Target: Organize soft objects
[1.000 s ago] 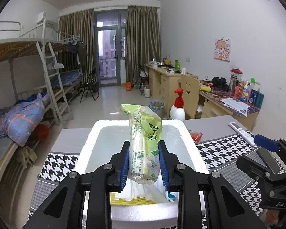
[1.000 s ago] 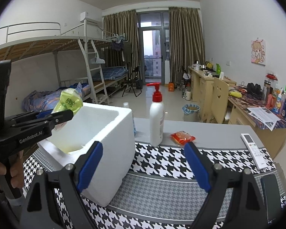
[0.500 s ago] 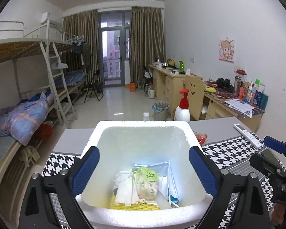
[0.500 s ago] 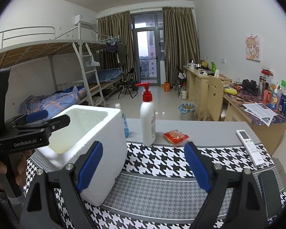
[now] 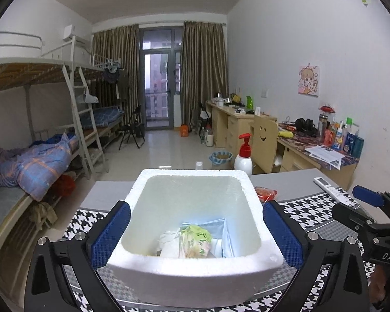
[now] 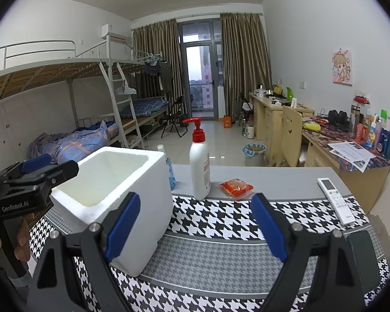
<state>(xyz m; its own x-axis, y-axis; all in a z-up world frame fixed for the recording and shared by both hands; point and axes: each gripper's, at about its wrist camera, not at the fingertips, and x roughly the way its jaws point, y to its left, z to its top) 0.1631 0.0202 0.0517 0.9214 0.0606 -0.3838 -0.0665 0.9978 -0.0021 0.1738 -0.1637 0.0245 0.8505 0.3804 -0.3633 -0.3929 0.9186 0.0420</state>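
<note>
A white foam box [image 5: 195,275] stands on the houndstooth table; it also shows in the right wrist view [image 6: 140,208]. Inside lie a green tissue pack [image 5: 196,240], a blue cloth [image 5: 215,230] and white soft items [image 5: 169,244]. My left gripper [image 5: 195,234] is open and empty, its jaws wide apart on either side of the box's near part. My right gripper [image 6: 195,228] is open and empty, to the right of the box above the table mat. A small red packet [image 6: 236,187] lies on the table beyond it.
A white pump bottle with a red top [image 6: 200,166] stands behind the box's right side. A white remote [image 6: 336,200] lies at the table's right, a dark phone [image 6: 364,257] near the right edge. A water bottle [image 6: 170,171] stands behind the box.
My left gripper opened and let go of the green tissue pack, which dropped into the foam box. The left gripper has since drawn back a little. The right gripper stayed open.
</note>
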